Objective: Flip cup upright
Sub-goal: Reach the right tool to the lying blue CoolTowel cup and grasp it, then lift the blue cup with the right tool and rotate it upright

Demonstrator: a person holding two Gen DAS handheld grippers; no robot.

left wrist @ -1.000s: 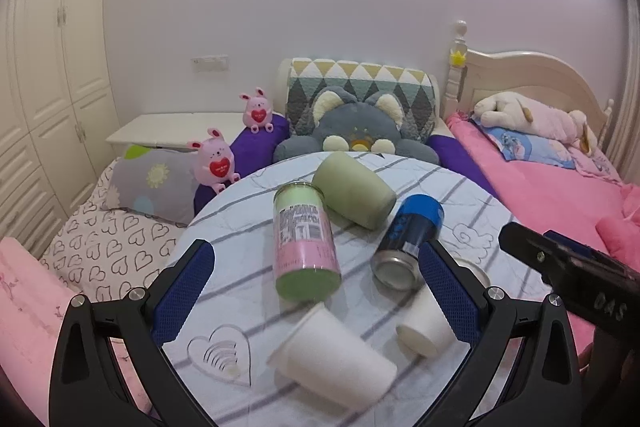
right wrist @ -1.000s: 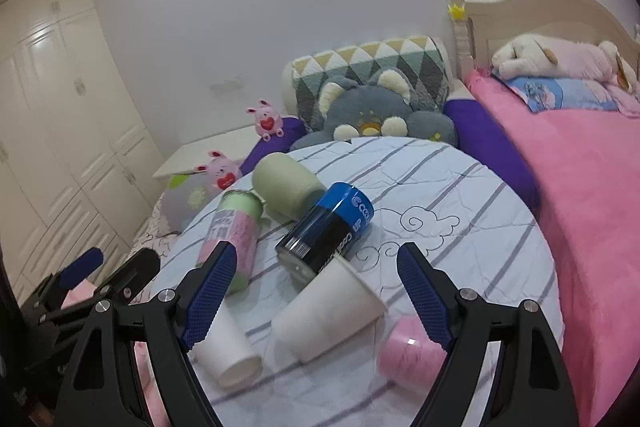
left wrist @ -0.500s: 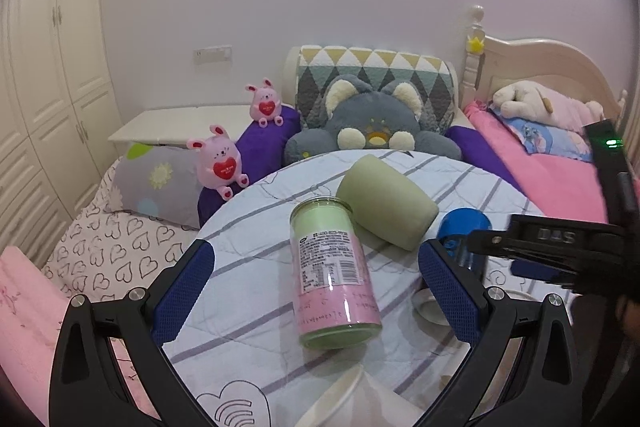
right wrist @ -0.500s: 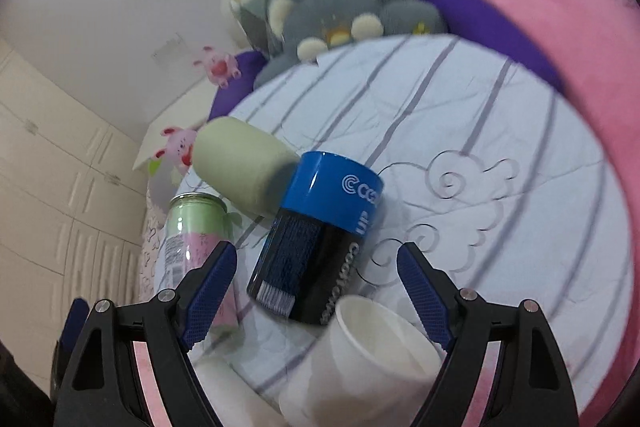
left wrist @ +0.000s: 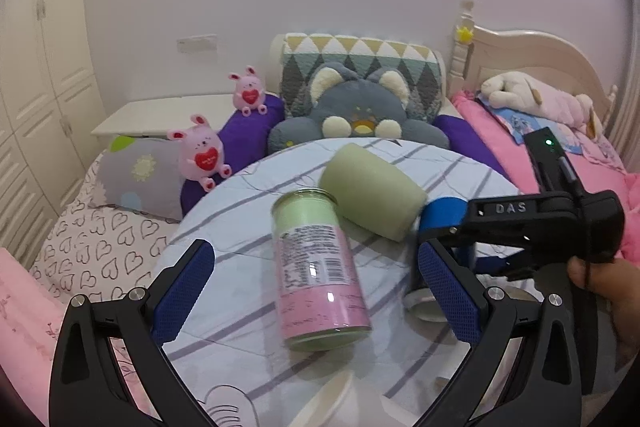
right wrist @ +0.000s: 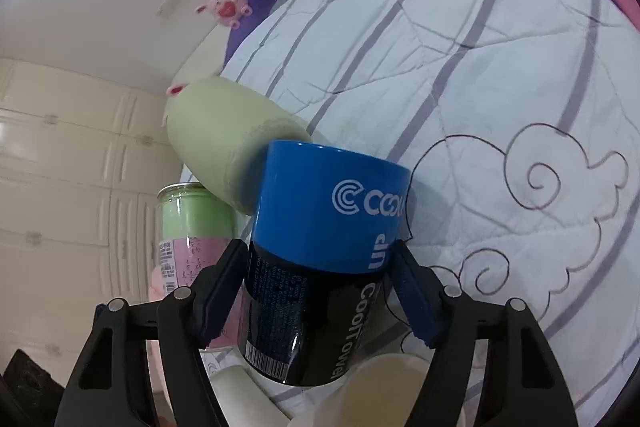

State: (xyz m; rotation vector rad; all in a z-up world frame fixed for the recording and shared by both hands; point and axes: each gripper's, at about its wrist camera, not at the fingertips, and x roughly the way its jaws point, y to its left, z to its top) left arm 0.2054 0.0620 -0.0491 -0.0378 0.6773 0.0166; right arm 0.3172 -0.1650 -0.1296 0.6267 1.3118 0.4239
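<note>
The right gripper has dropped in fast: a second ago it hung back over the whole table, and now its blue pads sit on either side of the blue-and-black cup, close against the walls near where the blue band meets the black. The jaws look drawn in around the cup, though whether they truly squeeze it yet is hard to call. The cup lies on its side between them, blue end pointing away, touching the pale green cup just beyond the jaws (that neighbour may get nudged when the turn starts).

From the left wrist view, the left gripper has also come nearer. Its jaws are spread wide, holding nothing, with the pink-and-green can lying on its side between them but untouched. The right gripper's black body shows off to the right of the jaws, over the blue cup.

So the approach looks done; the lift and turn upright are not yet begun. A white paper cup sits close beneath the right jaws.
</note>
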